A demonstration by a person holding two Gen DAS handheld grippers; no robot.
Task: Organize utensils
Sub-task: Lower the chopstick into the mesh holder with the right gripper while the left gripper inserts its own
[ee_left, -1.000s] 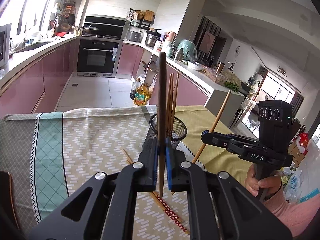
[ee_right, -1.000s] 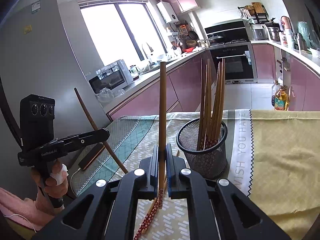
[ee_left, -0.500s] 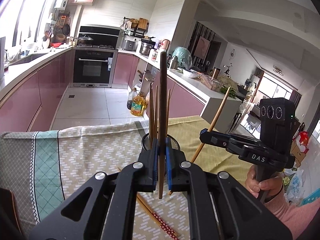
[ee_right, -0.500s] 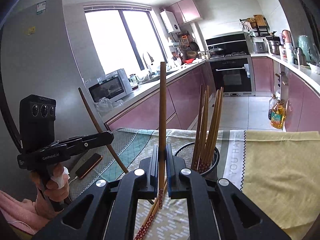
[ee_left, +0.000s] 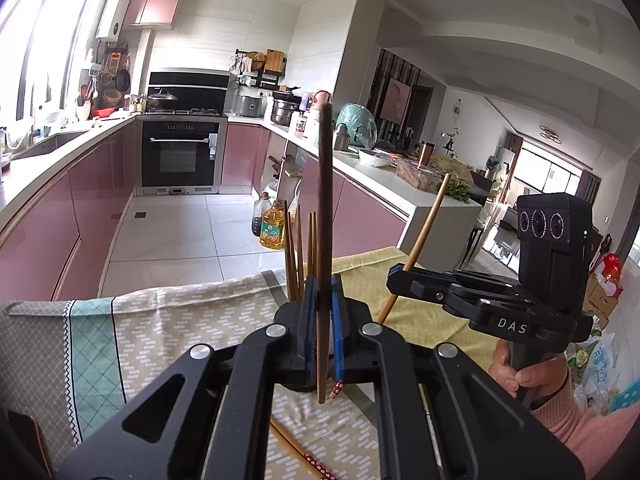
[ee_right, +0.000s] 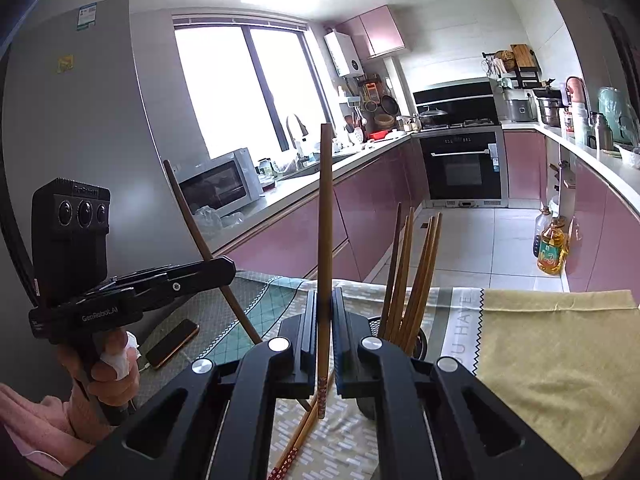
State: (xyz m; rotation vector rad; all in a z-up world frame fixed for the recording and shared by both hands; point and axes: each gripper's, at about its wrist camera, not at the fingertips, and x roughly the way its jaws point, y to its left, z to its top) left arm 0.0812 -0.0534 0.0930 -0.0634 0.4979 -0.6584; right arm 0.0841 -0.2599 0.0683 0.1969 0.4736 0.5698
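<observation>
The left hand-held gripper (ee_left: 323, 332) is closed narrow on a dark chopstick (ee_left: 325, 216), held upright with its lower tip hanging free below the pads; the right hand-held gripper (ee_right: 325, 340) grips a lighter chopstick (ee_right: 325, 240) the same way, its patterned end pointing down. Each rig also shows in the other's camera, off to the side, with its stick leaning at a slant. Just ahead of both grippers, and largely hidden behind their fingers, stands the black mesh holder (ee_right: 418, 344) on the bench (ee_right: 560, 352), which is covered by a patterned cloth. The holder already carries several wooden chopsticks (ee_right: 412, 276) standing up and fanned slightly (four or five, though the overlap makes the count unsure). Below the grippers, loose chopsticks (ee_right: 296, 440) with red patterned ends lie flat on the cloth, not yet collected. The likely trouble is at the drop: the holder's mouth is crowded and mostly blocked from view, so a stick lowered off-centre could catch the rim or strike the standing ones, tipping the light holder or sending the stick sliding out onto the cloth. With both grippers close together over the same opening, they could also knock each other. A phone (ee_right: 172, 344) lies on the cloth beside the left rig, clear of the work.
</observation>
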